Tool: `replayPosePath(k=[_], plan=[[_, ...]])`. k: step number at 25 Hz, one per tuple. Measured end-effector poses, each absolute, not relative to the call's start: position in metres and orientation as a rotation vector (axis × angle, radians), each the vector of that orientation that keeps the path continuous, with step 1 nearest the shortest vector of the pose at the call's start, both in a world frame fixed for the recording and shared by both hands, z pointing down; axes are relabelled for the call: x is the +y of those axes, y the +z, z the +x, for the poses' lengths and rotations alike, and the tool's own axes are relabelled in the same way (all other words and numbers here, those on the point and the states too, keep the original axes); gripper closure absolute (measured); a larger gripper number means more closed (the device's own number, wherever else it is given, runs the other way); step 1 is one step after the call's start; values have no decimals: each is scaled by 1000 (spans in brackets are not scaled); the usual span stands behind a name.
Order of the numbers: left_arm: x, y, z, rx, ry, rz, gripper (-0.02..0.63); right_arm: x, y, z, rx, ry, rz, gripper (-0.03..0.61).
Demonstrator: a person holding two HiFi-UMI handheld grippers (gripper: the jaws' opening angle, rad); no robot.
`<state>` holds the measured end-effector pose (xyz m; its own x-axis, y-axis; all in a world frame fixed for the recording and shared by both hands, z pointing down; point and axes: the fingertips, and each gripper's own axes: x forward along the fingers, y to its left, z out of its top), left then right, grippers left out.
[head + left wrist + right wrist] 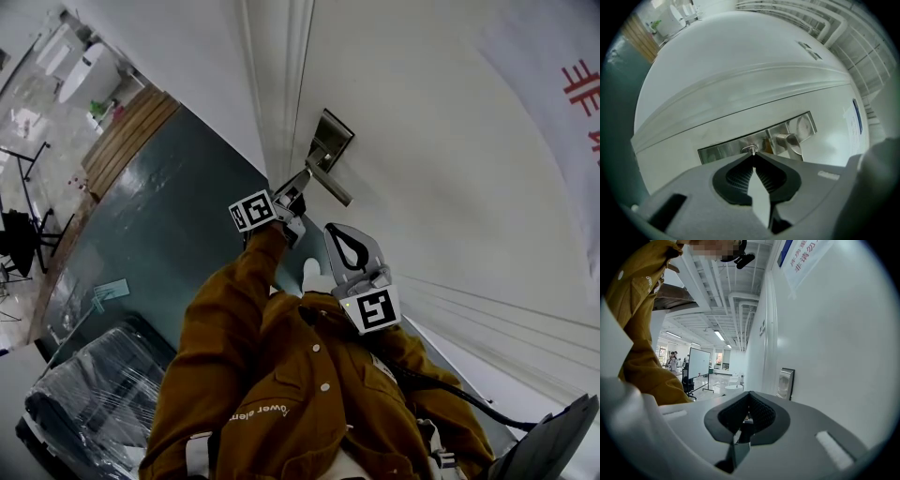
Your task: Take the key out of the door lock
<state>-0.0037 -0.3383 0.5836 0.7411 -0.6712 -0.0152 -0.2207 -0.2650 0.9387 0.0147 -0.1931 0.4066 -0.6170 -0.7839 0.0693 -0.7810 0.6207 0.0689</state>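
Observation:
On the white door [422, 141] a steel lock plate [330, 141] carries a lever handle [328, 180]. My left gripper [292, 199] is pressed up to the plate just below the handle. In the left gripper view its jaws meet at the tips [752, 155], pinching the small silver key [750, 150] that sticks out of the lock plate [726, 152]; the handle [790, 139] lies to the right. My right gripper [345, 246] hangs back near the person's chest, shut and holding nothing [749, 397].
A person's brown jacket sleeve [234, 309] fills the lower middle of the head view. A plastic-wrapped dark case [94, 394] lies on the green floor [159, 216] at lower left. A white banner with red print [562, 94] hangs on the right. A whiteboard [699, 363] stands far off.

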Motion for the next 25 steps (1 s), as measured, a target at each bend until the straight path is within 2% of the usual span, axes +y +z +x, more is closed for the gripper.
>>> replayPosePath(k=[12,16,25], plan=[[-337,569,2,-459,-760,1593,595,-193,407,17,-2734,-41,1342,572],[-338,574,0,-507,-726,1576,597,-193,408,16,-2735,-43,1337,572],[-266,575,-68,-598,-772,1601,594,-185,411,4,-2731,34,1296,572]])
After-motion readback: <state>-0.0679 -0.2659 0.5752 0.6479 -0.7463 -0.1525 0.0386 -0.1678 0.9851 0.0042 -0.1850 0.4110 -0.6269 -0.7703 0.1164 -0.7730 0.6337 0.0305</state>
